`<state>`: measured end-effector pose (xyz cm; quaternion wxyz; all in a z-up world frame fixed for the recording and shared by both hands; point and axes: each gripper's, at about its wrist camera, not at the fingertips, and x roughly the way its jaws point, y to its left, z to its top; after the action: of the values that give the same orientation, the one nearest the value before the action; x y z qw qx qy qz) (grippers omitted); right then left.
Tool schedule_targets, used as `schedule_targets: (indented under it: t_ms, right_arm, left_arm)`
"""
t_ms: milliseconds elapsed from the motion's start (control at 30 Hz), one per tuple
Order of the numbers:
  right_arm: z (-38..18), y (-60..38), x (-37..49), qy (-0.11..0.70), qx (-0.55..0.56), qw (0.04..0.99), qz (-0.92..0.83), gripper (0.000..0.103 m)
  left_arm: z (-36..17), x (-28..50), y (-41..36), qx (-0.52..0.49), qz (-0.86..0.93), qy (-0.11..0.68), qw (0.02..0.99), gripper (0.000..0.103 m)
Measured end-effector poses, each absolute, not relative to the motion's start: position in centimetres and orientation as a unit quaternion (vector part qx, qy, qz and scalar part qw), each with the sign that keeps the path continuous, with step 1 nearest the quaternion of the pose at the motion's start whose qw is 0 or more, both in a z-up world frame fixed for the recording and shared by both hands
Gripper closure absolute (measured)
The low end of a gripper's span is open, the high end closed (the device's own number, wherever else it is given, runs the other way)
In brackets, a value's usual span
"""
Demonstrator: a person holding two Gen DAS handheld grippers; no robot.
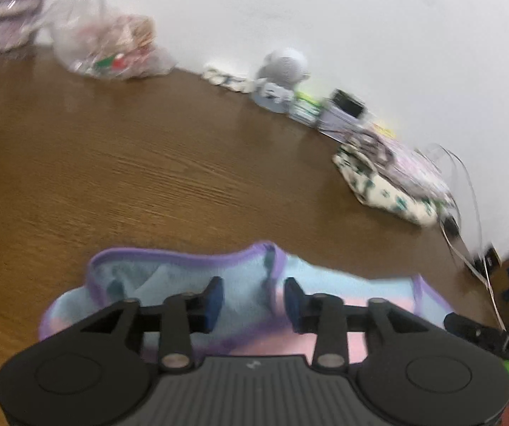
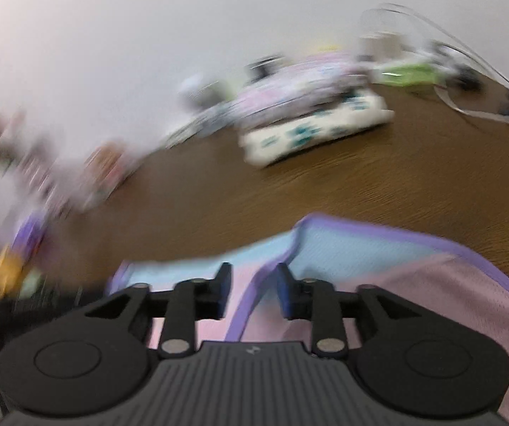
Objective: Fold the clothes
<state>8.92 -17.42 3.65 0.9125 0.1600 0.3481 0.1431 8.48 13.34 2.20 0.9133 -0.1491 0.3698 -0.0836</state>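
A sleeveless mesh top [image 1: 169, 277] in light blue and pink with purple trim lies on the brown wooden table [image 1: 147, 163]. My left gripper [image 1: 254, 301] hovers over its upper edge, open, with a purple-trimmed fold running between its blue pads [image 1: 215, 301]. In the right wrist view the same top [image 2: 414, 266] spreads to the right. My right gripper [image 2: 254, 289] is open too, with a strip of purple trim passing through the gap between its fingers. Both views are blurred by motion.
A stack of folded clothes [image 1: 385, 181] [image 2: 311, 124] sits at the back by the white wall. A clear plastic bag [image 1: 112, 46], a grey round speaker [image 1: 286, 64], small boxes and cables [image 1: 467, 184] line the wall. Bare wood lies ahead of the top.
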Motion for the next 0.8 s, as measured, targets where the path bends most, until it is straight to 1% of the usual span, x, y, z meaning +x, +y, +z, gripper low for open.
schedule_targets:
  t_ms: [33,67,100,233,333,467,533,567,600,633,667,767,800]
  right_arm:
    - [3.5,-17.2,8.4,0.349,0.148,0.913,0.149,0.06]
    - [3.4,-17.0,7.9,0.349,0.138,0.914,0.153,0.059]
    - [3.2,-16.8,7.5,0.35,0.128,0.915,0.157,0.059]
    - [2.6,-16.1,5.6,0.351,0.087,0.916,0.173,0.059]
    - [2.1,-15.5,4.3,0.351,0.056,0.916,0.185,0.059]
    - [1.5,-14.7,2.4,0.351,0.015,0.914,0.201,0.059]
    - [1.2,-14.3,1.5,0.351,-0.005,0.913,0.208,0.059]
    - [1.2,-14.2,1.3,0.349,-0.013,0.914,0.208,0.059]
    - [1.2,-14.0,1.1,0.347,-0.021,0.915,0.206,0.058]
    - [1.1,-13.8,0.9,0.345,-0.028,0.916,0.205,0.058]
    - [1.1,-13.7,0.7,0.343,-0.036,0.916,0.203,0.058]
    - [1.1,-13.5,0.3,0.34,-0.047,0.917,0.202,0.058]
    - [1.1,-13.6,0.2,0.34,-0.046,0.917,0.202,0.058]
  left_arm:
    - [2.4,7.7,13.5,-0.142,-0.086,0.369,0.914,0.044]
    - [2.6,6.9,13.6,-0.134,-0.088,0.369,0.915,0.038]
    - [2.7,6.1,13.7,-0.127,-0.091,0.369,0.916,0.036]
    - [3.3,2.9,14.2,-0.098,-0.096,0.365,0.921,0.033]
    - [3.0,0.9,15.0,-0.079,-0.055,0.364,0.926,0.027]
    - [2.2,-1.0,15.7,-0.053,-0.015,0.368,0.928,0.027]
    - [1.9,-1.3,15.4,-0.028,-0.007,0.365,0.93,0.033]
    - [1.9,-1.4,15.2,-0.013,-0.003,0.362,0.932,0.05]
    - [1.8,-1.5,15.0,0.003,0.002,0.358,0.934,0.079]
    - [1.8,-1.7,15.1,0.005,0.011,0.353,0.936,0.09]
    - [2.0,-1.9,15.6,-0.011,0.027,0.344,0.938,0.096]
    - [3.0,-2.7,18.1,-0.068,0.101,0.312,0.942,0.095]
    - [3.3,-3.0,18.6,-0.077,0.124,0.301,0.942,0.093]
